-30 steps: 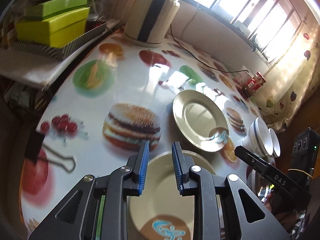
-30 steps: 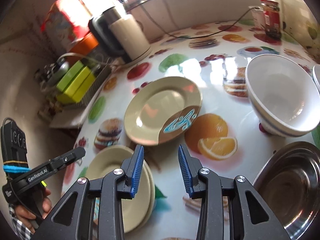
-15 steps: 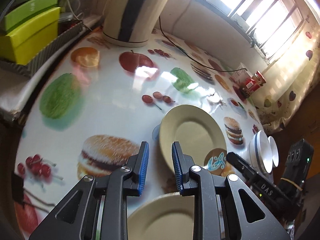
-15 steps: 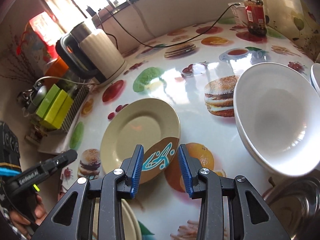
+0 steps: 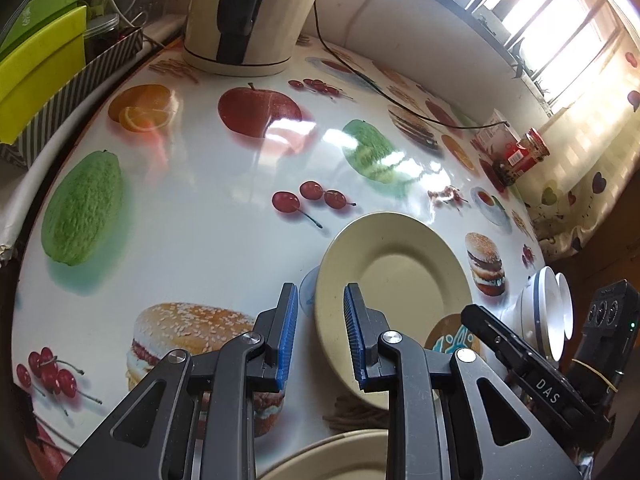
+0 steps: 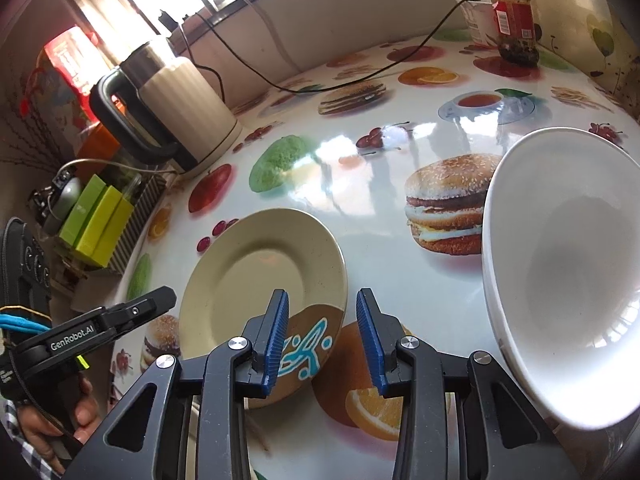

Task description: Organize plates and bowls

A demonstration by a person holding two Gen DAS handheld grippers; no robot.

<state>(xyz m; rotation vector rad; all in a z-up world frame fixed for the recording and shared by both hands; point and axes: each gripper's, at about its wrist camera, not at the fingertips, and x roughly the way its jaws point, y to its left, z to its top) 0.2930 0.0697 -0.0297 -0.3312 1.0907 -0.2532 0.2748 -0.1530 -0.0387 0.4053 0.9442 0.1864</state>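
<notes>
The cream plate (image 6: 260, 272) lies flat on the fruit-printed surface (image 6: 400, 168); the left hand-held gripper (image 5: 318, 336) frames its 9 o'clock rim, fingers apart and empty; the right hand-held gripper (image 6: 322, 338) hovers at its 4 o'clock rim, fingers apart and empty; a white bowl (image 6: 568, 272) stands at 3 o'clock; a kettle (image 6: 172, 100) at 11.

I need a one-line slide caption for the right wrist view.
Open right tongs hover over beige plate's brown rim; white bowl alongside.
</notes>
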